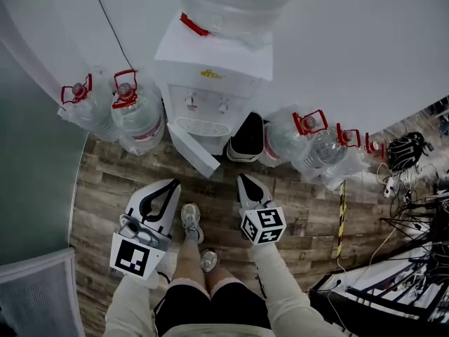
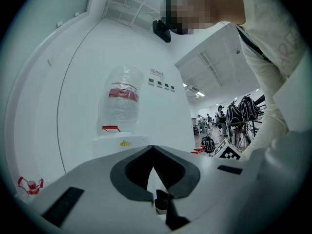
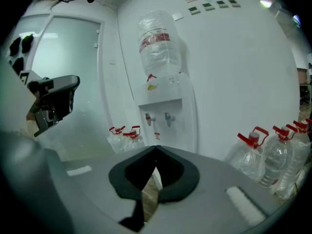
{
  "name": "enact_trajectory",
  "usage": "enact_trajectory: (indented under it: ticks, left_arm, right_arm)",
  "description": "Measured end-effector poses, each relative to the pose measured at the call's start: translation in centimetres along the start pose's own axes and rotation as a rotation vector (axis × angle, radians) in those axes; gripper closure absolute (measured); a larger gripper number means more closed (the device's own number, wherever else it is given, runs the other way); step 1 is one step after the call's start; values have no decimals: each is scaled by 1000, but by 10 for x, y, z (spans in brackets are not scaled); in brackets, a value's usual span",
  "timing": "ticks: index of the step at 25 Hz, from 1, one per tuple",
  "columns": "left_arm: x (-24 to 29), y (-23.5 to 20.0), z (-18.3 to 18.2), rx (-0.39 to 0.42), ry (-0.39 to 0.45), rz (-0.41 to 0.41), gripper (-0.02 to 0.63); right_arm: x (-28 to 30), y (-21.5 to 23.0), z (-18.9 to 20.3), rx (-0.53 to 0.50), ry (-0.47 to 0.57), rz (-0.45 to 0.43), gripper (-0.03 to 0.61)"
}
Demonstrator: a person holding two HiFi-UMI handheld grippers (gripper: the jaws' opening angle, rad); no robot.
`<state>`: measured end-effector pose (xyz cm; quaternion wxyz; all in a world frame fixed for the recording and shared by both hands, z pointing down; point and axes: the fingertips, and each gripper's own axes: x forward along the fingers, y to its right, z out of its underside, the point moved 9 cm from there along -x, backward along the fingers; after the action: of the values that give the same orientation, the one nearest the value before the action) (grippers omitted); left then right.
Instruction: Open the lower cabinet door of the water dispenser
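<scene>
At the far left of the water dispenser, 2 clear plastic water bottles with red handles are standing against the curved white wall. Nearer the person, in front of the dispenser and slightly left, the left gripper is hovering with its jaws pressed together, tips meeting and nothing between them; its own view is looking level at the dispenser's top and the big upturned bottle on it.

The cabinet door, a flat smooth white slab, is hanging from the dispenser's lower left front corner. It is already swinging out over the wood-plank floor, long edge upright, free edge pointing toward the person. It is lying ahead of both grippers, between them and apart from both. The free edge is looking slightly nearer the right one, so any further pull would probably fall to that hand.

In front of the dispenser and to the right, the right gripper is also closed tight and empty, pointing a little downward at the 2 taps.

Right of the dispenser, 3 more red-handled bottles are leaning in a row.
</scene>
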<state>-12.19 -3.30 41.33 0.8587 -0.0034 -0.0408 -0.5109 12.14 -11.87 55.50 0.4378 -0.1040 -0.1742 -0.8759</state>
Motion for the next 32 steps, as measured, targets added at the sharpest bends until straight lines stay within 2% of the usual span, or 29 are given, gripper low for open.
enact_trajectory:
  ticks: [10,18,23,32]
  left_arm:
    - [-20,23,-43,-6,12,-13,615]
    - [-36,37,-81,-9,36,-7,615]
    - [-47,42,-104,46,45,10,615]
    - [-60,51,-141,54,60,24,615]
  right_arm:
    - [-64,-39,-64,-118,38,-34,571]
    - [-115,-61,-110,-84,99,-29,571]
    - [-144,-73,-133,-87,130,-25,571]
    - [-182,-102,-174,-143,185,-41,569]
